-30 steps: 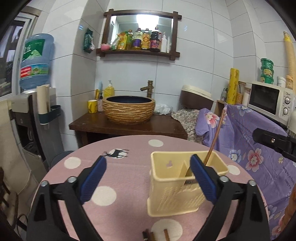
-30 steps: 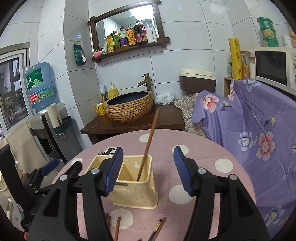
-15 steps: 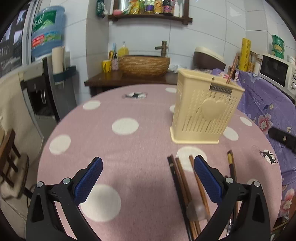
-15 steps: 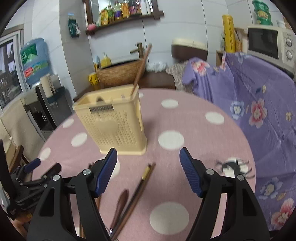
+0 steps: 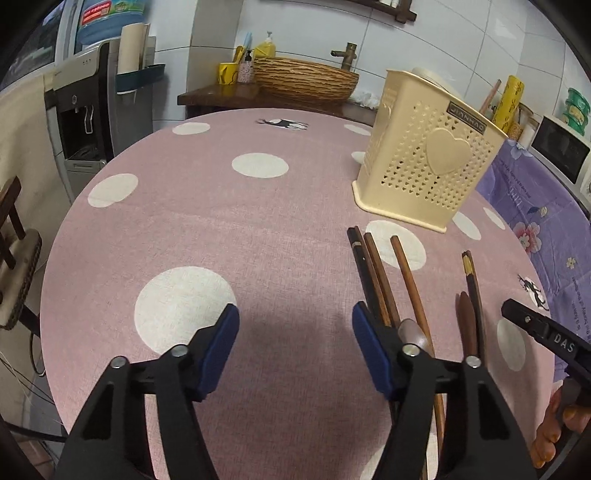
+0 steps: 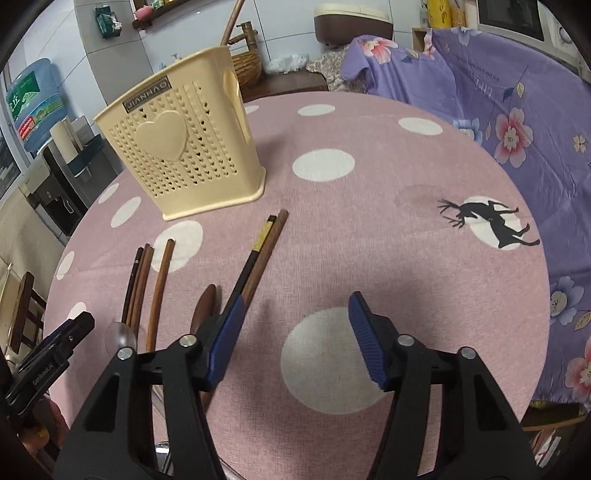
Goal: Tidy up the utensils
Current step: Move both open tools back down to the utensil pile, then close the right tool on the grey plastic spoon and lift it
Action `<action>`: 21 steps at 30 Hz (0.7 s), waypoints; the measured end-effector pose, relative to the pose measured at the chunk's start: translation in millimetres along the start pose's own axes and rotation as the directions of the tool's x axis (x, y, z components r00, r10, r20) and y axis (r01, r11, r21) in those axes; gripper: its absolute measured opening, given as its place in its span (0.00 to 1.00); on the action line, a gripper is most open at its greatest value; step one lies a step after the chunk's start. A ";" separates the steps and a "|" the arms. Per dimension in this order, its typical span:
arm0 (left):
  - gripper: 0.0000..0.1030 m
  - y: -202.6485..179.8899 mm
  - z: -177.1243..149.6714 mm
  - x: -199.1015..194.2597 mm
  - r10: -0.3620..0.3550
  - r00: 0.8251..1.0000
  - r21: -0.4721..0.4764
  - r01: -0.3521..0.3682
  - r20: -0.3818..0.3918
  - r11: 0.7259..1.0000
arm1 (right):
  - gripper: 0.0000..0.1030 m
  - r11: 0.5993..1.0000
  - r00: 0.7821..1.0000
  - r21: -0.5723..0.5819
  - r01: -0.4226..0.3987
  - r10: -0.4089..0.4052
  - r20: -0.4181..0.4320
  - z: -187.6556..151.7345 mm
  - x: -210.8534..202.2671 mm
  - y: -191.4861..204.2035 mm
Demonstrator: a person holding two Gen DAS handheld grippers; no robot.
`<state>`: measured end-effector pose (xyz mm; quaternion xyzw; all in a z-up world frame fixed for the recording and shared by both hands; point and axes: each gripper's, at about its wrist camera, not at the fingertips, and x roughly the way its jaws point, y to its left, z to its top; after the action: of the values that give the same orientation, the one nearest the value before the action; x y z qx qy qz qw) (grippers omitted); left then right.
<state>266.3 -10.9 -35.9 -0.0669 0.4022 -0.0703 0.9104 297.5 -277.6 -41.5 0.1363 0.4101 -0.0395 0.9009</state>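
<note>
Round table (image 6: 388, 177) under a pink cloth with white dots, in a tiled kitchen corner; inventory as follows.

Left gripper (image 5: 295, 347): jaws wide apart, nothing between them, poised low over the cloth near the table's near edge. Its right finger sits just beside, possibly over, the near ends of the loose utensils; contact cannot be confirmed.

Right gripper (image 6: 295, 336): jaws equally wide, empty, over a white dot at the near edge. Its left finger overlaps the near end of the chopstick pair; whether it touches is unclear.

Loose utensils, lying side by side toward the near edge, handles pointing at the holder:
- dark chopsticks (image 5: 365, 269), two or three bunched together;
- single brown stick (image 5: 408, 273), a spoon bowl (image 5: 413, 334) at its near end, apparently its own;
- wooden spoon (image 6: 205, 306);
- chopstick pair (image 6: 260, 247), one black with a gold band, one brown.

Utensil holder (image 6: 184, 155): cream perforated plastic with a heart emblem, upright toward the table's far edge, well apart from both grippers. One chopstick (image 6: 231, 20) stands in it, leaning.

Progress, as judged: early. One piece housed; all the listed pieces remain on the cloth. Next pick likely from whichever bundle lies nearest a gripper.
</note>
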 end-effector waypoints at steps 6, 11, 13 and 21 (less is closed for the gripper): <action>0.42 -8.3 -1.9 2.1 -0.018 0.999 0.020 0.019 -0.044 1.000 | 0.43 1.000 1.000 -0.014 -0.010 0.009 -0.023 3.9 4.4 9.6; 0.37 -10.4 -4.2 1.5 -0.029 0.998 0.026 0.031 -0.060 0.999 | 0.42 0.994 0.995 -0.058 -0.093 0.092 -0.031 -1.0 -2.4 26.6; 0.37 -8.2 -3.0 0.4 -0.028 0.998 0.018 0.029 -0.060 0.999 | 0.42 0.979 0.987 -0.129 -0.159 0.154 -0.046 -4.1 -5.3 42.0; 0.37 10.9 2.2 -6.9 -0.010 0.999 -0.034 0.009 -0.046 0.999 | 0.42 0.838 0.930 -0.403 -0.368 0.336 -0.152 -19.2 -10.9 99.4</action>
<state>264.1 1.1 -31.5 -0.0824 0.4241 -0.0694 0.8992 294.5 -177.3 -24.2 0.0114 0.4100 0.2222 0.8845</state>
